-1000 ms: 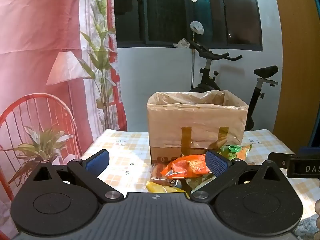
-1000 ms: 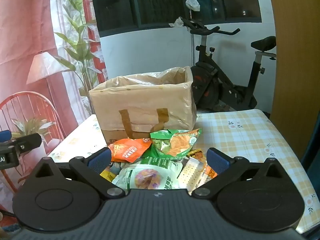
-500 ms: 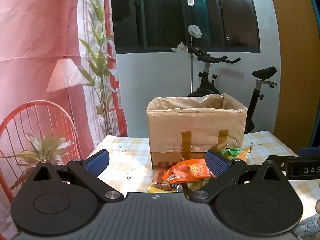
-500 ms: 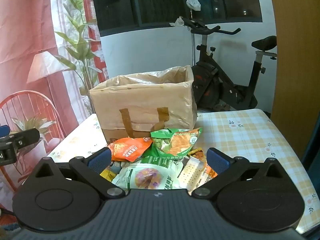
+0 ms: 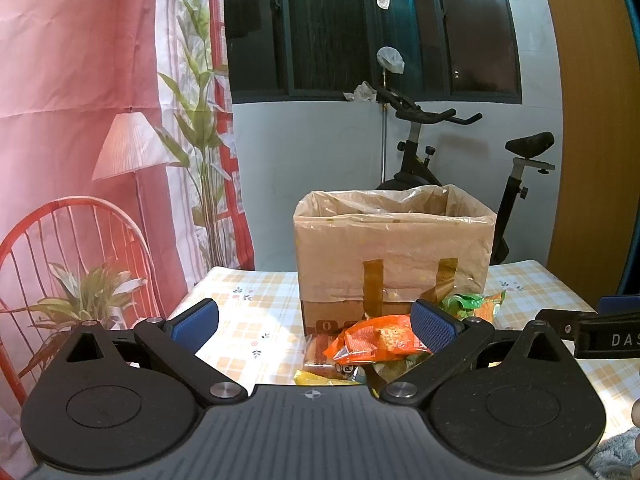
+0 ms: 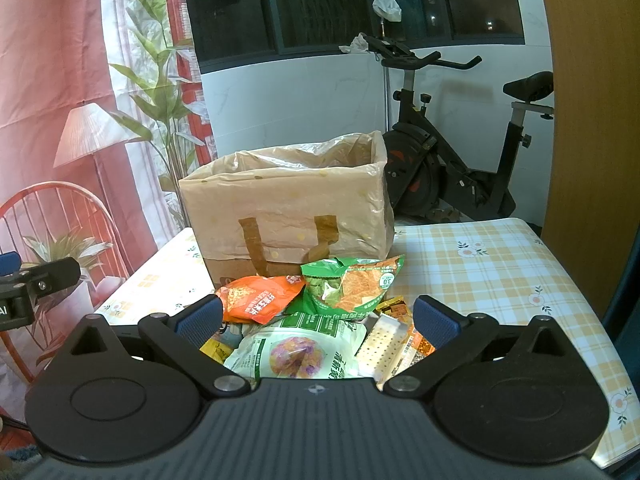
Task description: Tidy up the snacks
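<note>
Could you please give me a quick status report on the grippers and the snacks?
Left gripper open, empty. Right gripper open, empty. Snack packets piled on table before lined box; none visibly boxed. Nothing blocking the box.

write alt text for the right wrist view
The open right tool hovers empty over a heap of snack packets on a checked tablecloth, in front of a plastic-lined cardboard box. An exercise bike stands behind.
</note>
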The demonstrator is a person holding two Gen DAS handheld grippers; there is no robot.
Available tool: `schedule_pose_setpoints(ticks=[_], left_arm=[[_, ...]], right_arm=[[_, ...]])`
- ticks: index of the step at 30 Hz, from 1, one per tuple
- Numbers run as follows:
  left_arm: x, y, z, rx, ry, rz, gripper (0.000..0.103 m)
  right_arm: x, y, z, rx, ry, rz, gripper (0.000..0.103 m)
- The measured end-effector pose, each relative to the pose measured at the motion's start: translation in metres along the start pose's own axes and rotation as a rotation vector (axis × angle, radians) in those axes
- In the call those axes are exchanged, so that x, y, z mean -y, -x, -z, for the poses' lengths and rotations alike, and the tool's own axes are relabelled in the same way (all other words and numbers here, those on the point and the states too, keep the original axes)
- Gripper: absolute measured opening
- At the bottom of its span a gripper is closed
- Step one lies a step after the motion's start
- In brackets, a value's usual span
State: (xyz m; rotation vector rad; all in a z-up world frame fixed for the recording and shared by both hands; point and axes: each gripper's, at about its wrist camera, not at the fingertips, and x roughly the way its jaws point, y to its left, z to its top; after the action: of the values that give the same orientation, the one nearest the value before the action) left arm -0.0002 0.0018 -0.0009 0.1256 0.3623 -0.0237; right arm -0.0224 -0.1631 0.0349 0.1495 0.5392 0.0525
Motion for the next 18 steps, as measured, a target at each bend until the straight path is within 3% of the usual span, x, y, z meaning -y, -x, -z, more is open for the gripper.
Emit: schedule_pose_setpoints(ticks=[18], left_arm=[[-0.0018,-0.0015,0.0022,-0.013,0.006,0.005,0.103]], right_arm=[[0.0004,-0.0004,0.0005,0.000,-0.001,-0.001,0.103]])
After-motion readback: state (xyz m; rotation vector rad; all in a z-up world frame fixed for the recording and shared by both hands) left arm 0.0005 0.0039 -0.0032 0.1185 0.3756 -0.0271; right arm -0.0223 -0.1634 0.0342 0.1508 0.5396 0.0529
